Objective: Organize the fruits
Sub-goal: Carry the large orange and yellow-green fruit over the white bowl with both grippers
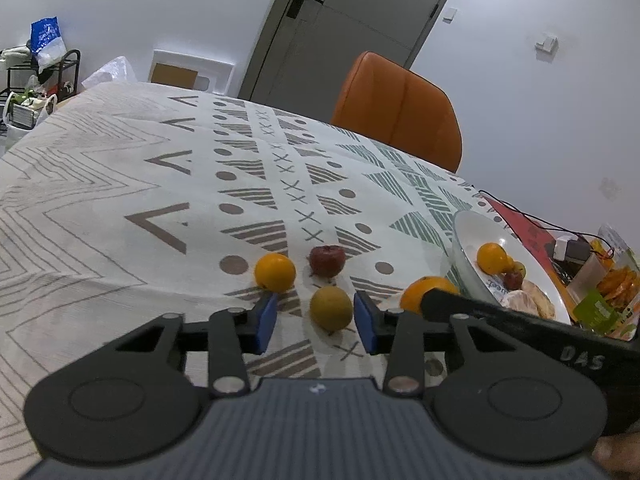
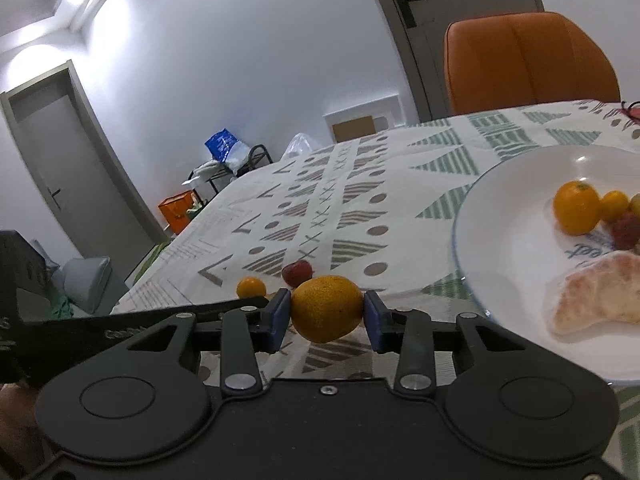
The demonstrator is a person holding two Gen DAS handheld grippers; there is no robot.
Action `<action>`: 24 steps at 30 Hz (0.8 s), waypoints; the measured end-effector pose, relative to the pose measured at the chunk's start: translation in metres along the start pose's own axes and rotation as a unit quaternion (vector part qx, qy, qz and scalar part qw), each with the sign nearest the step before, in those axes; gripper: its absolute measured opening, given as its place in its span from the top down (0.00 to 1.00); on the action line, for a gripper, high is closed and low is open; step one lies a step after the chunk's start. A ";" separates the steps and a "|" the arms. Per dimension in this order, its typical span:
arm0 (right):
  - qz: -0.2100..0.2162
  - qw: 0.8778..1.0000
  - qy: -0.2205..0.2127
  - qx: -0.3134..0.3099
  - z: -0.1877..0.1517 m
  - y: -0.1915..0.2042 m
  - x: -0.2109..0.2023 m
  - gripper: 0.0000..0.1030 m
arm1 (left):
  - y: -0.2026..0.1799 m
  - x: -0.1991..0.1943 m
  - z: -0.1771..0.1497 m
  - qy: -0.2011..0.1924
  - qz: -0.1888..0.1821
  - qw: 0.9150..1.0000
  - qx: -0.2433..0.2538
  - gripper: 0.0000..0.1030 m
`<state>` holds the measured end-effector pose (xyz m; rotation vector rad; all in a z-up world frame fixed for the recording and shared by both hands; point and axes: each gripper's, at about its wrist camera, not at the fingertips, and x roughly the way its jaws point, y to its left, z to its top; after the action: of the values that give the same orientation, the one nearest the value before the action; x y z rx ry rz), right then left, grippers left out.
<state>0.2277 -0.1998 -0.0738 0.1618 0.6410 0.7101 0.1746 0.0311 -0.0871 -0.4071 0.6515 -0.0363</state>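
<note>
Fruit-sorting at the patterned tablecloth (image 1: 120, 168), midway through by my reading: I have my right gripper (image 2: 326, 314) pinching a large orange (image 2: 326, 308) between its blue pads (image 2: 280, 316), both pads touching the peel, the fruit sitting at or just above the cloth, I cannot tell which; the white plate (image 2: 512, 216) lies just to the right of it, already carrying a small orange (image 2: 576, 207), a smaller orange fruit (image 2: 614, 205), a reddish fruit (image 2: 626, 230) and a peeled citrus segment (image 2: 596, 296); so the step in hand, as I judge it, is carrying this orange to the plate, and the next move calls for a lift clear of the rim, a short swing right and a release onto a bare patch of the plate, clear of the fruit already there.

My left gripper (image 1: 315, 318) stands spread, pads apart and holding nothing, with a yellow-green fruit (image 1: 331, 308) lying on the cloth between them but touched by neither; beyond it rest a second orange (image 1: 275, 272) and a dark red fruit (image 1: 327, 260), near one another; these three remain to be gathered; closing on the yellow-green fruit looks the left side's likely job, squarely, since round fruit may roll off a skewed pinch.
</note>
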 end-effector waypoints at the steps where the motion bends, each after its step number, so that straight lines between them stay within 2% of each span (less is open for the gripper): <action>1: -0.001 1.000 -0.004 0.000 0.000 -0.001 -0.003 0.64 | -0.001 0.002 0.000 0.002 0.000 1.000 -0.001 0.66; 3: -0.005 1.000 -0.010 0.002 0.001 -0.002 -0.008 0.64 | -0.003 0.005 -0.001 0.002 -0.007 1.000 -0.002 0.72; 4: -0.007 1.000 -0.013 0.003 0.002 -0.004 -0.011 0.64 | -0.004 0.006 0.000 0.002 -0.009 1.000 -0.003 0.79; 15: -0.023 0.998 -0.051 0.020 0.005 -0.023 -0.041 0.64 | -0.029 0.001 0.005 -0.011 -0.019 1.000 0.016 0.79; 24: -0.055 0.995 -0.070 0.046 0.006 -0.046 -0.056 0.64 | -0.053 -0.002 0.009 -0.019 -0.034 0.999 0.035 0.79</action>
<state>0.2247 -0.2705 -0.0571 0.2566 0.5438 0.5585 0.1835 -0.0144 -0.0598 -0.3604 0.5967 -0.1149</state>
